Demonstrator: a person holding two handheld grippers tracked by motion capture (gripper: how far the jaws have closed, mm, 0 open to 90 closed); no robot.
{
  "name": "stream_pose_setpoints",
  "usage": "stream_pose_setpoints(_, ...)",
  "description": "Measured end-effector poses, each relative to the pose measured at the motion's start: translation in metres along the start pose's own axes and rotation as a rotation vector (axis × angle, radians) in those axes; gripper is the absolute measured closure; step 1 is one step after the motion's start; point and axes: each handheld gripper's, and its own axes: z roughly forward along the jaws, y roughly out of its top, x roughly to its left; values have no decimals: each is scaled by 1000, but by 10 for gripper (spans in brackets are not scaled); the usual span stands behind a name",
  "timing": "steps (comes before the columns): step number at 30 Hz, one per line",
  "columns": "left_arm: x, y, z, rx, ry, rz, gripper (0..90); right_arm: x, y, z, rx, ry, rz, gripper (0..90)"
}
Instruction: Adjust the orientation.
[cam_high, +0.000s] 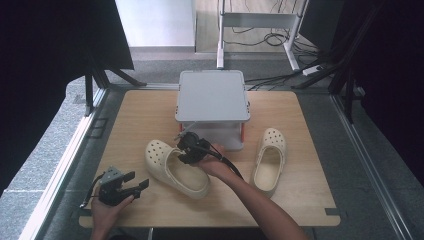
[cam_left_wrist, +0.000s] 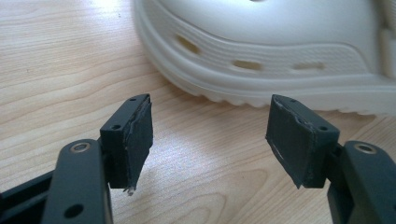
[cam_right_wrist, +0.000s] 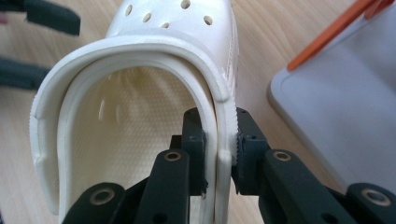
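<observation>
High view: a light wooden bench (cam_high: 150, 115) with rounded corners and pale grain, standing on grey carpet, with black curtains to either side, a white table frame (cam_high: 260, 22) beyond it and loose cables on the floor near that frame. Toward the far edge of the bench stands a grey lidded box (cam_high: 212, 95) with orange latches at its sides. Two cream perforated clogs lie on the bench: the near clog (cam_high: 175, 167) just in front of the box and left of centre, lying at a slant; the second clog (cam_high: 269, 160) well apart to the right, sole down, toe pointing away. The right tool (cam_high: 186, 150) is pinching the side wall of the near clog at its opening; in the right gripper view one black jaw sits inside the rim and the other outside, pads pressed on the wall. The left tool (cam_high: 131, 186) rests near the front left of the bench, its jaws spread with nothing between them; in the left gripper view they face the ridged sole edge of the near clog (cam_left_wrist: 261, 60), apart from it.
</observation>
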Motion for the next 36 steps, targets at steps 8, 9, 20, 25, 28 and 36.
stream_pose_setpoints(8,-1,0,1,3,-2,-5,323,-8,-26,-17,-6,52,5,778)
stream_pose_setpoints(9,-1,0,1,4,-5,-6,323,-8,-32,-20,-8,47,11,778)
stream_pose_setpoints(20,-3,0,3,13,-4,-2,324,-14,-63,-25,-1,46,44,778)
stream_pose_setpoints(25,-3,0,4,17,-5,1,324,-19,-87,-30,-8,29,82,778)
stream_pose_setpoints(28,-4,1,5,16,-8,2,323,-22,-94,-33,-19,21,99,778)
stream_pose_setpoints(36,-7,2,7,21,-9,8,323,-30,-113,-41,-50,-25,172,778)
